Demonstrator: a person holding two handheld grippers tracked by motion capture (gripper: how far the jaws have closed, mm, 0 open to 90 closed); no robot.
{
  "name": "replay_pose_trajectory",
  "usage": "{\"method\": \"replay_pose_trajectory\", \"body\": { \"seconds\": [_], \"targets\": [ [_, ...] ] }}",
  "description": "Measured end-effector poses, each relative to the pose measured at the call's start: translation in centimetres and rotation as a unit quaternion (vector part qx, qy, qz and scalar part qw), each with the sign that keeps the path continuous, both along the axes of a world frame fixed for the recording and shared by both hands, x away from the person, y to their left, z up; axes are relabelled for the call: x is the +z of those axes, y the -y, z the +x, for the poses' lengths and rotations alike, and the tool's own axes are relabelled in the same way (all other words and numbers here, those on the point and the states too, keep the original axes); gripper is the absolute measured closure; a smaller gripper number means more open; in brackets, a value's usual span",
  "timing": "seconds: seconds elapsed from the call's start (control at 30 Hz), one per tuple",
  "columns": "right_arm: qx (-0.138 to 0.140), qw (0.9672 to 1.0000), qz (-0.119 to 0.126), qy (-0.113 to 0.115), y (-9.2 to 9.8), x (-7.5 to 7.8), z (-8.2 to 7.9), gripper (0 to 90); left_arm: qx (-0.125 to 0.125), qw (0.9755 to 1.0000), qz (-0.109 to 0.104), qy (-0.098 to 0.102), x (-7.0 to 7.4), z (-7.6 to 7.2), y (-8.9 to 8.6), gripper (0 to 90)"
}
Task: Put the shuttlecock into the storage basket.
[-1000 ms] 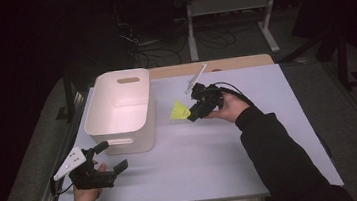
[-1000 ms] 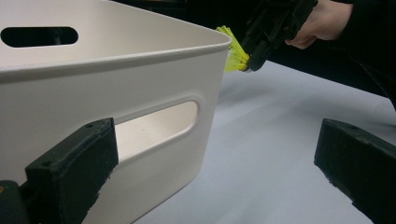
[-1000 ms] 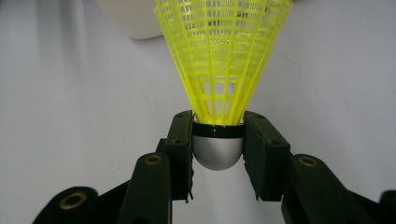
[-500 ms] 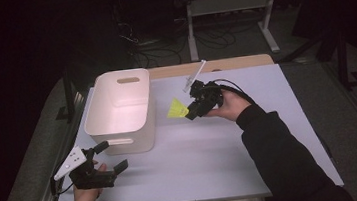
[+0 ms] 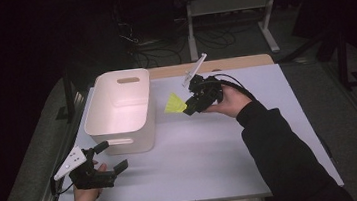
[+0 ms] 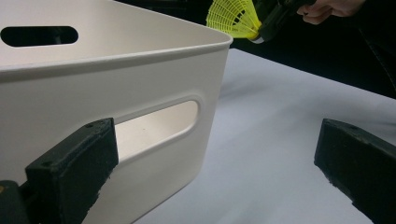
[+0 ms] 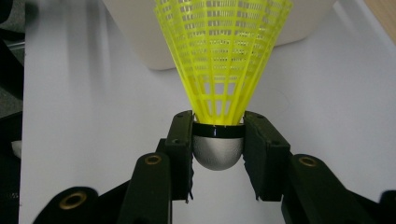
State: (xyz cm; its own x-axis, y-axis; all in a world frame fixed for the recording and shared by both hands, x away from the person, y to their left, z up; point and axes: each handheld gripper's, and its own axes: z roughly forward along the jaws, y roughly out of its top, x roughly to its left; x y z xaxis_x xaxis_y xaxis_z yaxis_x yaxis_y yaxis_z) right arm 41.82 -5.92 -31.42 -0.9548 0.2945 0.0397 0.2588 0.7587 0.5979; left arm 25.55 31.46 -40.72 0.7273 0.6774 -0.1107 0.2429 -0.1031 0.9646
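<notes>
**Shuttlecock pinched above the table, beside the bin**

We start at the right gripper [image 7: 218, 154], whose two black jaws are closed on the silver rounded head of a yellow shuttlecock [image 7: 223, 56]. The jaws press the head from either side, just under its black band, and the yellow mesh skirt fans out away from the gripper toward the white bin [image 7: 299, 18]. In the high view we see the same right gripper [image 5: 190, 106] carried in the person's right hand [image 5: 229, 102], with the shuttlecock [image 5: 174, 103] held off the table surface and just beside the bin's right wall; its skirt points toward the bin. We cannot tell whether the skirt touches the wall.

The left gripper [image 6: 215, 177] has its jaws spread wide with nothing between them. One jaw sits in front of the bin's [image 6: 116, 70] near wall, close to its slot handle, and the other is out over the bare table [image 6: 280, 107]. In the high view the left gripper [image 5: 106, 158] sits low at the table's near left corner, held in the left hand [image 5: 88, 193], near the bin's [image 5: 120, 137] front edge.

The bin stands upright on the white table [image 5: 212, 157], left of centre, and its inside looks empty.
</notes>
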Motion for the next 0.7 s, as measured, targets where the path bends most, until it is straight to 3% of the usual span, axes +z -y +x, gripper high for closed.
{"method": "replay_pose_trajectory", "body": {
  "seconds": [0.7],
  "targets": [
    [0.003,0.9996,0.022,0.02,-0.9,2.8,0.0,63.4,0.0,1.0,0.0,0.0,0.0,0.0,0.0,0.0]
  ]
}}
